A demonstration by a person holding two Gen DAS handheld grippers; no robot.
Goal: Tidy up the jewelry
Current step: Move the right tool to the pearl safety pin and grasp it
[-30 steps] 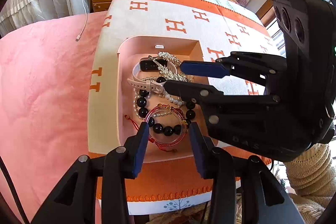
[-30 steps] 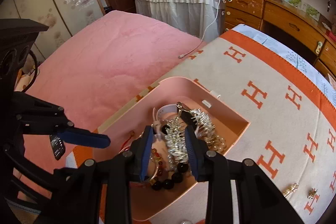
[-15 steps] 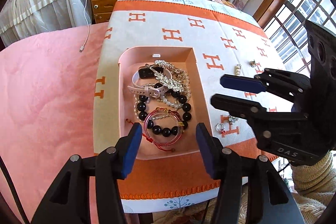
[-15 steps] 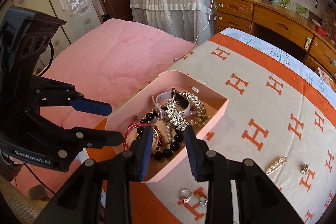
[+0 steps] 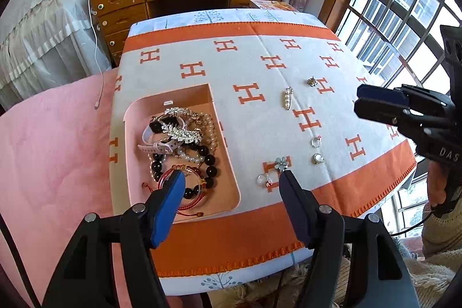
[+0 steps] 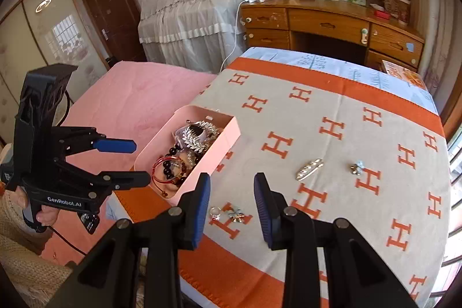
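A pink box (image 5: pixel 228 134) sits on a table with a cloth (image 5: pixel 260 111) that is grey and orange with big H letters on it. The box is near the left edge of the table, next to a pink bed cover (image 5: pixel 52 140). It is open at the top and has just one space inside.

The box is full of jewelry. At the far end lies a watch (image 5: pixel 157 134) with a pale strap. A shiny silver leaf pin (image 5: pixel 180 132) lies on top of the watch. Beside them is a string of white pearls (image 5: pixel 209 129). In the middle is a bracelet of big black beads (image 5: pixel 208 160). At the near end is a red bangle (image 5: pixel 187 178) with a red string (image 5: pixel 187 212), and it lies over the black beads.

More jewelry lies on the cloth, outside the box. There is a long silver clip (image 5: pixel 288 97) and a small flower piece (image 5: pixel 311 81) farther away. Closer in are a ring (image 5: pixel 315 141), a round shiny piece (image 5: pixel 317 158), a blue flower piece (image 5: pixel 281 163) and a ring with a clear stone (image 5: pixel 263 178).

The left gripper (image 5: pixel 231 182) hangs above the near end of the box and the cloth. Its jaws are opening, and nothing is between them. The right gripper (image 6: pixel 231 192) hangs above the cloth near the small rings, just beside the box. Its jaws stand a little apart, and it holds nothing.

A hand (image 6: pixel 43 214) in a woolly sleeve holds the left gripper's handle.
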